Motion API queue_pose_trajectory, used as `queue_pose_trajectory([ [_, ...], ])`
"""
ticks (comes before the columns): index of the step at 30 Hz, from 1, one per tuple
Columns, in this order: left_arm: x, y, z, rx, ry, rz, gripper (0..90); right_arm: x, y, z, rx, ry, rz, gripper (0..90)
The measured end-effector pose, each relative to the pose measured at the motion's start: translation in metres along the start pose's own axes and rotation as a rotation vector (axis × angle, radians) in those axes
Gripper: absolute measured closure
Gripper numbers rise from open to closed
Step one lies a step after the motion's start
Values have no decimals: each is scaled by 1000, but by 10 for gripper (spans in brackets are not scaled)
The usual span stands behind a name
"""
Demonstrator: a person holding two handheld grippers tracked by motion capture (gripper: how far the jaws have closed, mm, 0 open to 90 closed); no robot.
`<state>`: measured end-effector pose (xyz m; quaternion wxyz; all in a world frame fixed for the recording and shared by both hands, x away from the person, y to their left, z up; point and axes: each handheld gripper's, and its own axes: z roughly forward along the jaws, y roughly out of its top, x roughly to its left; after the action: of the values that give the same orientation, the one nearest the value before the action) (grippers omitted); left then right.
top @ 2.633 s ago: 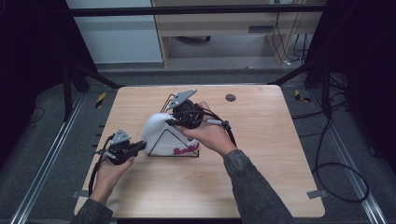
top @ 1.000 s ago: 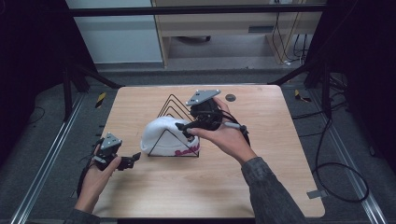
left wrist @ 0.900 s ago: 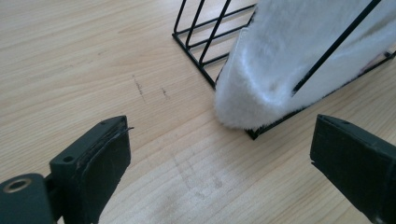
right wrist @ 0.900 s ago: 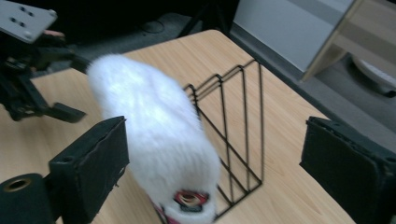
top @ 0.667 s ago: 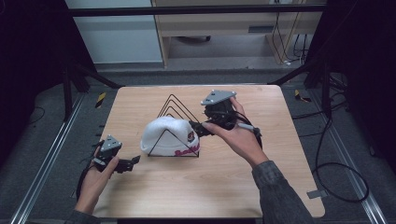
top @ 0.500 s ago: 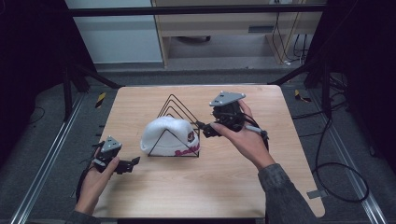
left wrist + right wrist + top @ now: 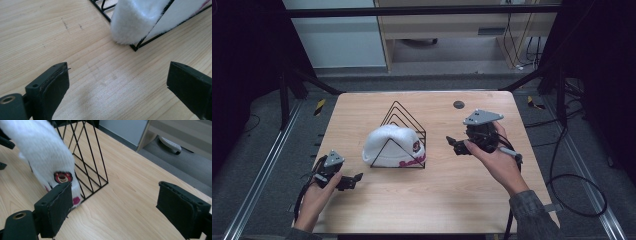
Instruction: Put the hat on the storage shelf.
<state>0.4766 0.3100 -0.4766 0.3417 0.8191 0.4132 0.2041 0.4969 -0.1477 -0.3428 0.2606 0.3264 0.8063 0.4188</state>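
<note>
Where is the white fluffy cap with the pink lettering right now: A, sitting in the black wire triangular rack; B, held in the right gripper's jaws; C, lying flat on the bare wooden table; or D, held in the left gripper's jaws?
A: the white fluffy cap sits between the wires of the black wire triangular rack, and both grippers' jaws stand open and empty.

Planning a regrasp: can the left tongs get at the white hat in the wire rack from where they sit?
Probably yes: left tongs are open, with bare table between them and the white hat, whose near end pokes past the wire rack.

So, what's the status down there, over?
Both grippers, left and right, open, empty. White hat sits in wire rack, both grippers clear of it. Nothing in the way.
</note>
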Motion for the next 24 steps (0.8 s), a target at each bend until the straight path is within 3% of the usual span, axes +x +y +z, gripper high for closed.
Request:
queue_pose_trajectory([
  [7, -1, -6, 7, 17, -4, -4, 38, -2, -32, 4, 26, 5, 43, 141],
  [24, -3, -12, 16, 46, -15, 8, 38, 7, -99, 24, 113, 30, 135, 136],
])
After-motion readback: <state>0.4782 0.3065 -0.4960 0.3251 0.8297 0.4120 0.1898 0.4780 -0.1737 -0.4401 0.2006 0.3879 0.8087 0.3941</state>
